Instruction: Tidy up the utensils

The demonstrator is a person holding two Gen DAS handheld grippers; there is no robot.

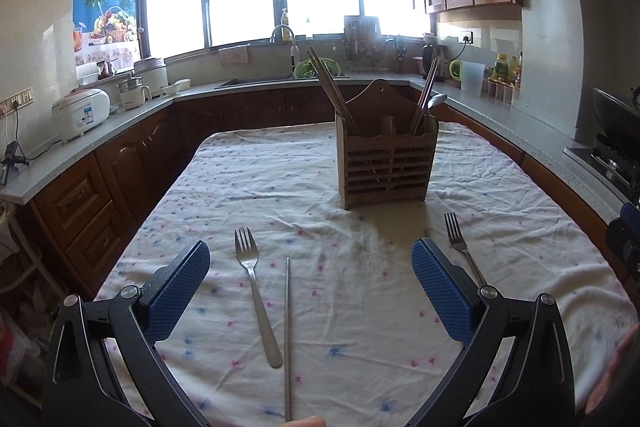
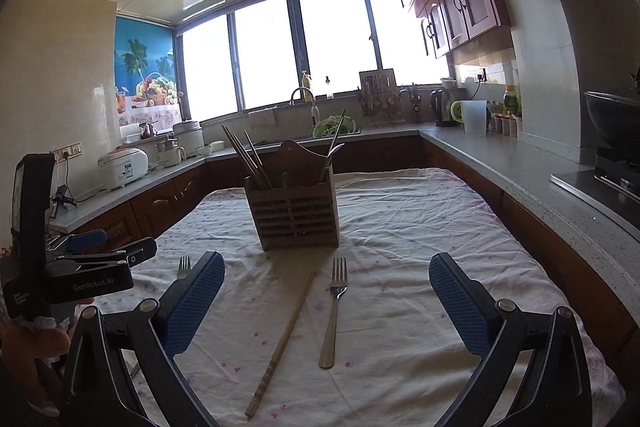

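A wooden slatted utensil holder (image 1: 386, 165) stands on the clothed table, holding chopsticks and a spoon; it also shows in the right wrist view (image 2: 294, 213). My left gripper (image 1: 311, 267) is open above a fork (image 1: 256, 301) and a metal chopstick (image 1: 287, 343) lying between its fingers. A second fork (image 1: 462, 247) lies by its right finger. My right gripper (image 2: 327, 285) is open above that fork (image 2: 335, 311) and a wooden chopstick (image 2: 286, 341). The left gripper (image 2: 100, 259) shows at the left of the right wrist view.
The table wears a white flowered cloth (image 1: 300, 187). Grey counters (image 2: 520, 175) with brown cabinets surround it, holding a rice cooker (image 1: 82, 113), a kettle (image 2: 442, 107) and a sink (image 1: 260, 81). A wok (image 2: 612, 123) sits on the stove at the right.
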